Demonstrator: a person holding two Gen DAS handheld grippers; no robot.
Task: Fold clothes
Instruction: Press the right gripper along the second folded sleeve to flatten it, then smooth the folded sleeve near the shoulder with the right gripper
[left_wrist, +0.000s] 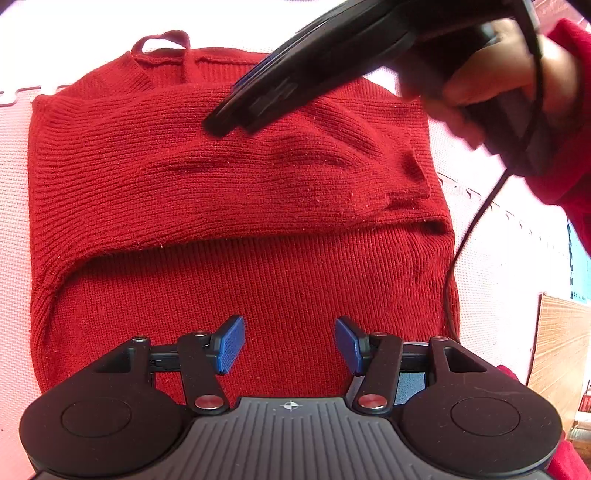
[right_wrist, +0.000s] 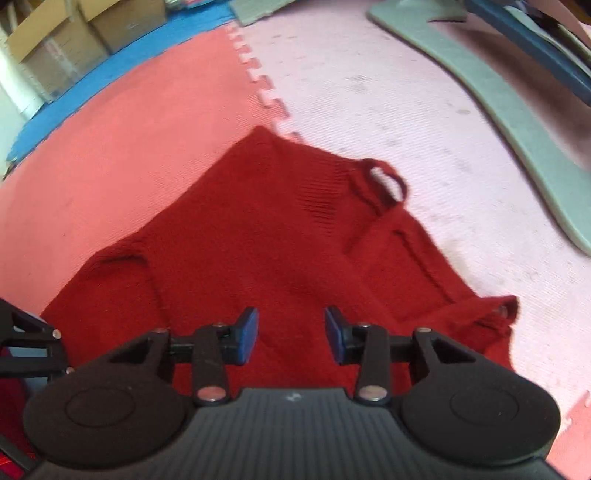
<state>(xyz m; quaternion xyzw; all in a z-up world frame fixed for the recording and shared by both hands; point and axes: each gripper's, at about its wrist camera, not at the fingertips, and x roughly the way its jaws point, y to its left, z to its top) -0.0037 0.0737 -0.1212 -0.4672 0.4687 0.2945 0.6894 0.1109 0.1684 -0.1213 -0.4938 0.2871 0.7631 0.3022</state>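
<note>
Sweater, dark red ribbed knit, is lying folded just beyond both empty, parted grippers, left nearer, right hovering above.

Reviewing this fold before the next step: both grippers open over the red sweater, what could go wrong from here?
1. The folded flap of the sweater lies bunched and wrinkled, so another fold may lock the creases in.
2. The cable hangs along the sweater's edge and could snag it.
3. The right gripper sits just above the knit and might drag the flap.
</note>
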